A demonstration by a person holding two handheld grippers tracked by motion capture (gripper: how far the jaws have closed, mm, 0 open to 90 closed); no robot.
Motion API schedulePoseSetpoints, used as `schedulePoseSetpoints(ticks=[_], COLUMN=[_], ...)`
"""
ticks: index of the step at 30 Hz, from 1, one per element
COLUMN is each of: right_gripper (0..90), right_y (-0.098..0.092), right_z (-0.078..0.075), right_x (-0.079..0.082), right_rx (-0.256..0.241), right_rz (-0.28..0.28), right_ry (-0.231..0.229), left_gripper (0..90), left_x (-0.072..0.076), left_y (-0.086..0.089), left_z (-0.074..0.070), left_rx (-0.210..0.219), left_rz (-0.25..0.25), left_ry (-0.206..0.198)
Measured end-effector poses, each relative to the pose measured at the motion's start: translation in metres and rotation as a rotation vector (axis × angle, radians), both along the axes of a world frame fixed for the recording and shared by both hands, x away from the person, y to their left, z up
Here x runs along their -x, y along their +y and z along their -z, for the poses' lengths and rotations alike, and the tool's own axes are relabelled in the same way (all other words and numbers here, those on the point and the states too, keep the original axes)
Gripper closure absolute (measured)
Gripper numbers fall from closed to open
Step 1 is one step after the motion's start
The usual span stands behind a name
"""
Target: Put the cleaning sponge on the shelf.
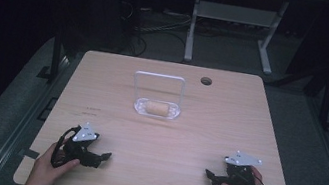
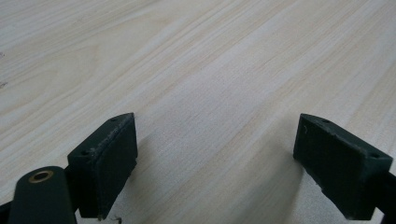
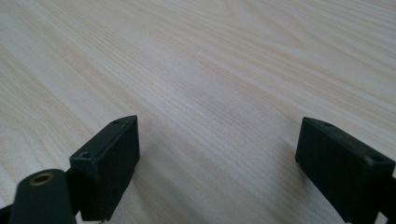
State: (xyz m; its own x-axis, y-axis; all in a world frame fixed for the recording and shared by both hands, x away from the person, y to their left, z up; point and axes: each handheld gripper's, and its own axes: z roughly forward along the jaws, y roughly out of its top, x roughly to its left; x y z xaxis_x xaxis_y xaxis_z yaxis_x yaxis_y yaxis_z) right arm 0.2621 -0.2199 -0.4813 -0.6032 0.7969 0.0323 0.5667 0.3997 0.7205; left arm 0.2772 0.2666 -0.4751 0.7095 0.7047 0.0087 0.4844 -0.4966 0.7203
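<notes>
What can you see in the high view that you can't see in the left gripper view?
The high view alone has the clear plastic container standing with its lid up, the tan cylinder-shaped piece lying in it, the right gripper, the person's two hands, the round hole near the table's far edge, and the white desk frame beyond. The left gripper view alone gives a close look at the wood grain between that gripper's wide-apart jaws. Both share the left gripper, open, and the light wooden table.

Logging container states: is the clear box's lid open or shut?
Open: the clear box has its lid standing upright behind the base, a tan roll exposed inside.
</notes>
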Motion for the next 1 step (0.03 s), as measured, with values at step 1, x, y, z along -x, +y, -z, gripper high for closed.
schedulePoseSetpoints(ticks=[1], right_gripper=[13.0], right_y=[0.0000], right_z=[0.0000], right_x=[0.0000], right_rx=[0.000], right_rz=[0.000], right_ry=[0.000], left_gripper=[13.1], left_x=[0.0000], left_y=[0.0000], left_z=[0.0000], left_rx=[0.000], left_rz=[0.000], left_ry=[0.000])
